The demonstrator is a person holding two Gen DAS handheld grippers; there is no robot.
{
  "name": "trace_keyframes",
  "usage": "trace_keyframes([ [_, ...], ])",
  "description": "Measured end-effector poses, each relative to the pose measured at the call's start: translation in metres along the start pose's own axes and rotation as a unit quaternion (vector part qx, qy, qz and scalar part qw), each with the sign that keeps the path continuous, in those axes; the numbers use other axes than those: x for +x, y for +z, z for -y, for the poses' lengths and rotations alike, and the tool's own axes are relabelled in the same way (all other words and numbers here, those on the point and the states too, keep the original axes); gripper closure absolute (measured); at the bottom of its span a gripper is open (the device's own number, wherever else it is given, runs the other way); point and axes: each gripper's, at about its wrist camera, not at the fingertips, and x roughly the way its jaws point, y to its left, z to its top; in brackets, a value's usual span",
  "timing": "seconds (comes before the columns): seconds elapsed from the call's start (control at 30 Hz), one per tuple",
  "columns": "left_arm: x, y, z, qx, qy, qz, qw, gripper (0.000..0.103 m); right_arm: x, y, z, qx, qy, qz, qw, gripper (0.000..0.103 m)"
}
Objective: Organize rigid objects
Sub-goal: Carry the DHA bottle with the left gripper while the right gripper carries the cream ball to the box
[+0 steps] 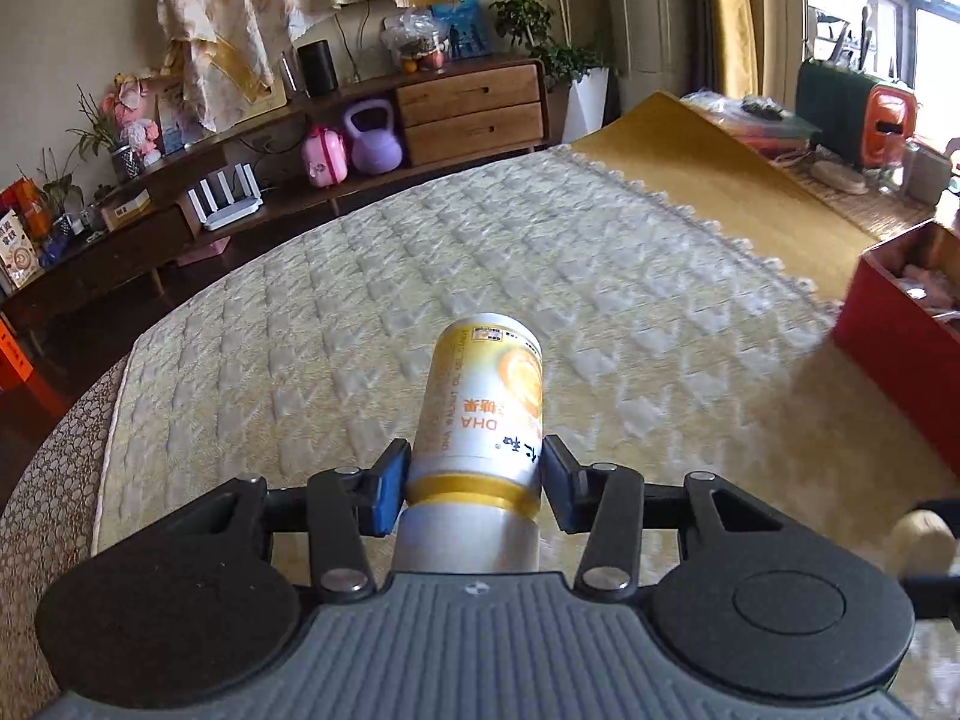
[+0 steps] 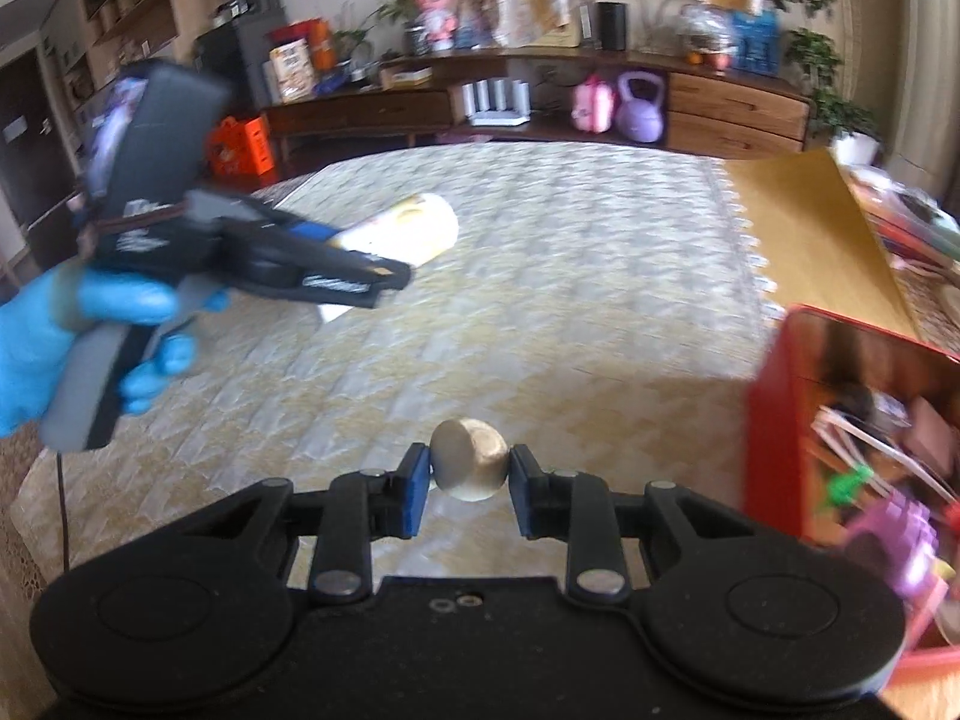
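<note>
Above mattress (image 1: 420,252), tongs (image 1: 474,474) level, clasping bottle (image 1: 480,414).

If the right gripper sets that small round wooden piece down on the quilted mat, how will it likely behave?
The wooden piece looks rigid and rounded with a flat facet, so it may roll unless it lands on that facet. The quilted mat looks soft and would probably slow it. The right gripper touches only its sides, so it could slip.

Right claw (image 2: 468,483) clamped on a tan wooden ball (image 2: 470,467), over the quilted mattress (image 2: 570,276). Red box (image 2: 780,420) just to its right. Left claw (image 2: 384,276), up-left and ahead, grips a yellow-white bottle (image 2: 414,228).
</note>
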Motion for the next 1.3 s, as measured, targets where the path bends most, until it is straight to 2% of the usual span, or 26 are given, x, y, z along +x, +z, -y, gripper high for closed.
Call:
trace_keyframes([
  [0.33, -0.055, 0.004, 0.043, -0.001, -0.027, 0.013, 0.9996, 0.057, -0.051, -0.015, 0.032, 0.041, -0.04, 0.032, 0.998, 0.076],
  [0.73, -0.095, 0.009, 0.112, 0.023, -0.072, 0.016, 0.997, 0.057, -0.098, -0.034, 0.072, 0.069, -0.08, 0.068, 0.992, 0.076],
  [1.3, -0.107, 0.032, 0.207, 0.063, -0.115, 0.028, 0.991, 0.057, -0.141, -0.065, 0.133, 0.116, -0.118, 0.096, 0.982, 0.076],
])
